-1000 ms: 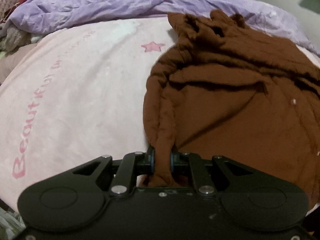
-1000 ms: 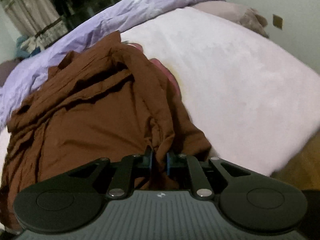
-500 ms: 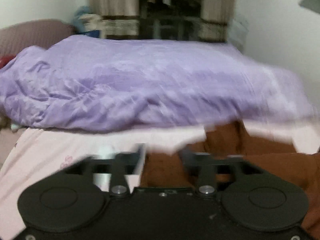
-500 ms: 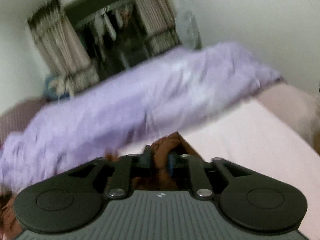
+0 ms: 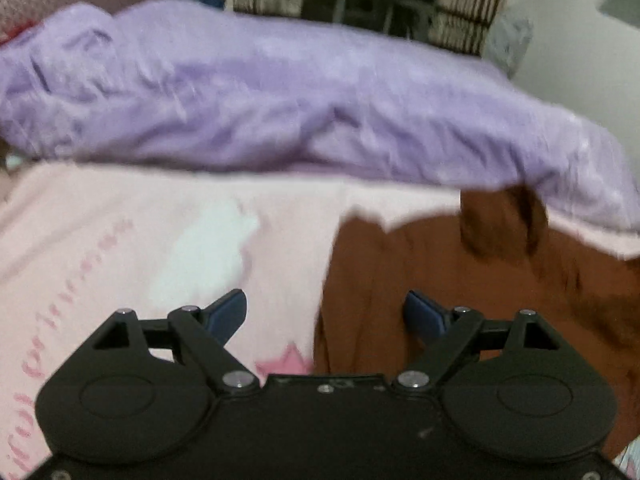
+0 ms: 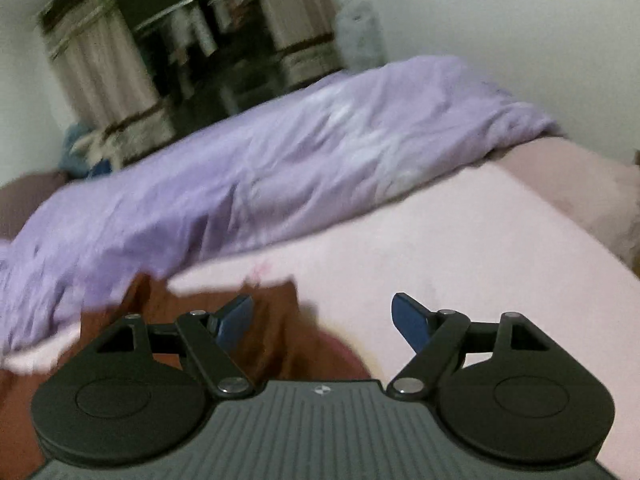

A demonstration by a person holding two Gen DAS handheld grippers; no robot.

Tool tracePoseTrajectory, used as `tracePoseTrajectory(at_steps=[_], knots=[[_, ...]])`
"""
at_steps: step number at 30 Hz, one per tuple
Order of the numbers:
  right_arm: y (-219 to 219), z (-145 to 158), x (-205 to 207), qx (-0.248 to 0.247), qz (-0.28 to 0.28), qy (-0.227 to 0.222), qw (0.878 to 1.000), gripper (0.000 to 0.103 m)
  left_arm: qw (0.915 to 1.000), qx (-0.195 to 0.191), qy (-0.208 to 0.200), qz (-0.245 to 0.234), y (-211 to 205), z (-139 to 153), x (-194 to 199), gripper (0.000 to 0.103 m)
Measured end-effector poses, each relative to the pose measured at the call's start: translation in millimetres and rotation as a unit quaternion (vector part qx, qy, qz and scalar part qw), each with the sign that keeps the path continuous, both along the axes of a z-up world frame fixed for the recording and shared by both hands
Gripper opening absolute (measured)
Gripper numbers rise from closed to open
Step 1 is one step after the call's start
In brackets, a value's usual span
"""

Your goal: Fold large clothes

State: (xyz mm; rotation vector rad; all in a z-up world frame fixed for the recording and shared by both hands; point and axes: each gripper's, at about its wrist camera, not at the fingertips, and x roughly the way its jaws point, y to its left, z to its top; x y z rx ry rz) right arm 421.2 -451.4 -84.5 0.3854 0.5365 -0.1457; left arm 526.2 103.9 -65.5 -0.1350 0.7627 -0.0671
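Observation:
A brown garment lies on the pink bed sheet, its far edge close to the purple duvet. My left gripper hovers over the garment's left edge, its jaws opening wide, and no cloth is pinched between the blue pads. In the right wrist view the same brown garment lies below and to the left. My right gripper is over its right edge with its jaws opening, and nothing is held between them. Both views are blurred by motion.
A crumpled purple duvet runs across the far side of the bed. Behind it stand curtains and a dark clothes rack. A brownish pillow lies at the bed's right end. The pink sheet is bare to the right of the garment.
Both grippers were shut on bunched brown cloth at the near edge. They carried it toward the duvet, then let go, and both now stand wide open.

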Motion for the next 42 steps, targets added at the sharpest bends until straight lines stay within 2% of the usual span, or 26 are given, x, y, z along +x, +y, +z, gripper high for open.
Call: tracePoseTrajectory(at_steps=[2, 4, 6, 9, 10, 11, 12, 13, 16, 18, 20, 21, 25, 28, 29, 30, 31, 32, 33, 34, 35, 36, 37, 38, 40, 42], knots=[[-2.0, -0.7, -3.8, 0.013, 0.012, 0.000, 1.000, 0.094, 0.9999, -0.007, 0.003, -0.013, -0.5, -8.3, -1.0, 0.088], [-2.9, -2.2, 0.9, 0.022, 0.050, 0.004, 0.998, 0.096, 0.9993, -0.021, -0.008, -0.030, -4.5, -8.7, -10.7, 0.088], [2.6, -2.9, 7.4, 0.013, 0.083, 0.009, 0.996, 0.097, 0.9982, -0.030, -0.020, -0.049, -10.0, -6.5, -11.3, 0.088], [11.1, -11.9, 21.9, -0.016, 0.086, 0.033, 0.996, 0.095, 0.9969, -0.017, -0.028, -0.072, -26.6, -6.0, -0.2, 0.087], [13.2, -15.3, 24.9, -0.018, 0.084, 0.038, 0.996, 0.085, 0.9961, -0.003, -0.038, -0.080, -33.3, -6.7, -0.3, 0.073], [14.9, -18.4, 26.3, -0.014, 0.084, 0.037, 0.996, 0.070, 0.9953, 0.018, -0.051, -0.081, -37.9, -8.2, -1.3, 0.046], [16.1, -21.0, 27.6, -0.012, 0.089, 0.041, 0.995, 0.027, 0.9944, 0.047, -0.052, -0.079, -44.3, -8.5, -1.9, 0.005], [17.8, -23.0, 27.2, -0.022, 0.085, 0.040, 0.995, 0.007, 0.9940, 0.052, -0.055, -0.079, -46.2, -10.0, -0.8, 0.005], [18.4, -13.9, 10.6, -0.075, 0.014, -0.007, 0.997, 0.006, 0.9940, 0.034, -0.098, -0.037, -30.3, -4.0, -6.2, 0.005], [11.7, -4.3, -0.8, -0.060, -0.031, -0.045, 0.997, 0.006, 0.9922, 0.018, -0.123, 0.003, -15.9, 4.3, -11.3, 0.005], [7.1, 1.2, -4.4, -0.045, -0.056, -0.061, 0.996, 0.006, 0.9927, -0.017, -0.117, 0.025, -3.3, 6.4, -8.1, 0.006], [6.5, 0.4, -2.3, -0.042, -0.062, -0.058, 0.996, 0.006, 0.9928, -0.021, -0.115, 0.029, -1.0, 3.2, -4.6, 0.006], [6.1, -30.8, 18.7, -0.039, -0.084, -0.002, 0.996, 0.006, 0.9966, 0.024, -0.074, 0.026, -14.6, -32.8, 22.5, 0.008], [1.1, -59.4, 30.9, -0.009, -0.069, 0.057, 0.996, 0.009, 0.9977, 0.043, -0.049, 0.019, -25.1, -60.1, 36.1, 0.011], [-0.5, -59.0, 29.2, -0.007, -0.071, 0.057, 0.996, 0.012, 0.9967, 0.053, -0.059, 0.018, -28.3, -61.2, 34.8, 0.012], [-1.6, -53.6, 26.3, -0.013, -0.073, 0.054, 0.996, 0.026, 0.9953, 0.067, -0.068, 0.014, -29.7, -60.3, 30.4, 0.016], [-2.9, -45.2, 23.0, -0.025, -0.070, 0.045, 0.996, 0.044, 0.9940, 0.080, -0.075, 0.010, -31.7, -58.1, 29.2, 0.023], [-3.3, -34.3, 19.1, -0.042, -0.070, 0.034, 0.996, 0.053, 0.9921, 0.094, -0.082, 0.012, -32.9, -54.4, 27.4, 0.031], [-4.1, -24.7, 15.7, -0.059, -0.069, 0.021, 0.996, 0.070, 0.9912, 0.099, -0.086, 0.016, -31.5, -51.3, 26.8, 0.045], [-4.6, -16.4, 11.1, -0.071, -0.066, 0.003, 0.995, 0.077, 0.9912, 0.096, -0.090, 0.017, -31.3, -46.8, 24.9, 0.047], [-4.1, -5.7, 4.3, -0.081, -0.052, -0.014, 0.995, 0.079, 0.9919, 0.087, -0.092, 0.013, -29.1, -42.6, 24.7, 0.048], [-3.5, 0.1, 2.8, -0.086, -0.032, -0.023, 0.996, 0.081, 0.9924, 0.080, -0.093, 0.011, -27.8, -41.0, 22.1, 0.052], [-0.5, 6.0, -0.7, -0.092, -0.004, -0.031, 0.995, 0.084, 0.9926, 0.075, -0.095, 0.010, -26.2, -37.7, 21.0, 0.060], [3.5, 10.7, -4.9, -0.104, 0.022, -0.034, 0.994, 0.085, 0.9923, 0.074, -0.099, 0.011, -26.9, -34.8, 19.3, 0.063], [13.4, 15.4, -10.3, -0.137, 0.049, -0.042, 0.988, 0.086, 0.9911, 0.081, -0.105, 0.004, -29.9, -30.0, 14.6, 0.063], [19.5, 14.9, -10.2, -0.150, 0.065, -0.048, 0.985, 0.086, 0.9903, 0.094, -0.102, -0.003, -35.0, -30.0, 15.3, 0.063]])
